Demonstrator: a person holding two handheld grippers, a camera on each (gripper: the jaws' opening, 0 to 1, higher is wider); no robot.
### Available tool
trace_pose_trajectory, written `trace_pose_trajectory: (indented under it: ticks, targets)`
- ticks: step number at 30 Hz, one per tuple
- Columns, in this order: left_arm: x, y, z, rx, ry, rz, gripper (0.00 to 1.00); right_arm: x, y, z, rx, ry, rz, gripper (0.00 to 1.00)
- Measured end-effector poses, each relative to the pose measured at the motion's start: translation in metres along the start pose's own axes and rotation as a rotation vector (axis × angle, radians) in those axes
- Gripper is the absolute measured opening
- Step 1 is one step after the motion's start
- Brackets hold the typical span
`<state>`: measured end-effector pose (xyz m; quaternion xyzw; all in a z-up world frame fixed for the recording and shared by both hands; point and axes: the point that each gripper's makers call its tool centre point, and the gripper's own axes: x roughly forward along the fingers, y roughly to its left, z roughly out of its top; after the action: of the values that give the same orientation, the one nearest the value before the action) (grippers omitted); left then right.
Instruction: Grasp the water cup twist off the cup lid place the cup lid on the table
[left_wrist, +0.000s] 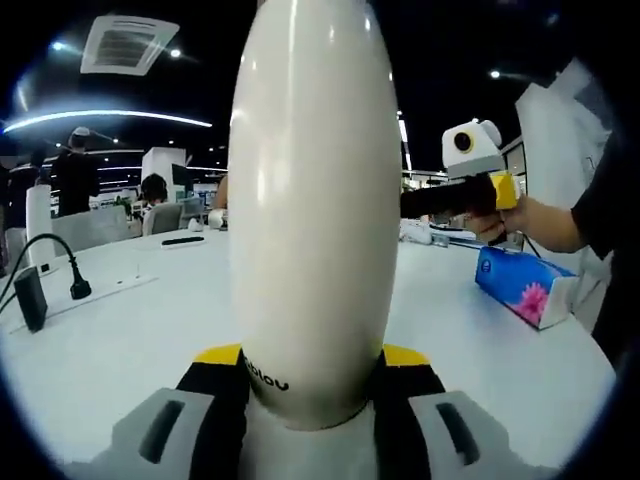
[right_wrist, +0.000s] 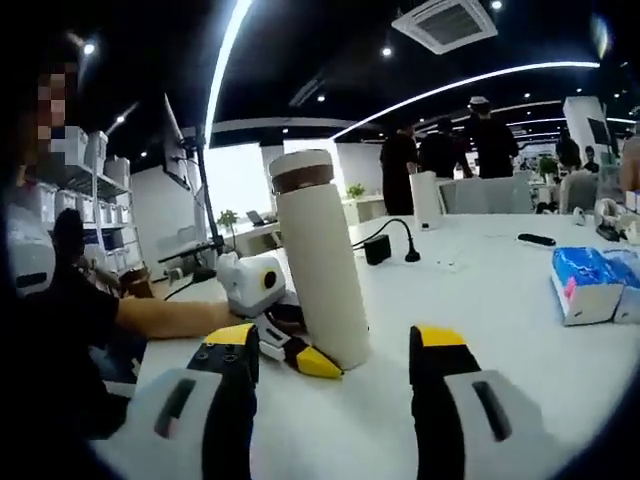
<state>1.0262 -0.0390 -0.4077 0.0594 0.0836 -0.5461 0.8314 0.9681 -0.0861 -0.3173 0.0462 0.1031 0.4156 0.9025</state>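
White water cup (left_wrist: 315, 200) clamped in left gripper (left_wrist: 312, 372)

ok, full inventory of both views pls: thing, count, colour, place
water cup: 1, white, upright on table, between the left jaws
cup lid: 1, white with brown band, on cup
table: 1, white
tissue pack: 1, blue with pink flower, on table, apart from cup
power strip: 1, white, black plug in it, on table
black adapter: 1, on table
people: several, dark clothes, background
left gripper: shut on cup base
right gripper: jaws open, short of cup
hand: 1, holding right gripper
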Motion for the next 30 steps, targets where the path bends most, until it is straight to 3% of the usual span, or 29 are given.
trace_pose_trajectory:
  ticks: [10,13,17,21,30]
  targets:
    - [0.000,0.003,0.000,-0.001,-0.001,0.001,0.50,0.005,-0.013,0.024,0.001,-0.102,-0.080,0.59]
    - [0.000,0.002,0.000,-0.002,-0.001,0.001,0.50,0.007,-0.033,0.033,0.097,-0.157,-0.162,0.58]
    - [0.000,0.001,0.000,-0.002,-0.001,0.002,0.50,0.007,-0.060,0.048,0.151,-0.245,-0.255,0.59]
    - [0.000,0.002,0.000,-0.002,-0.003,0.003,0.50,0.009,-0.065,0.052,0.141,-0.275,-0.260,0.58]
    - [0.001,0.007,0.000,-0.003,-0.003,0.003,0.50,0.019,-0.059,0.051,0.090,-0.261,-0.192,0.59]
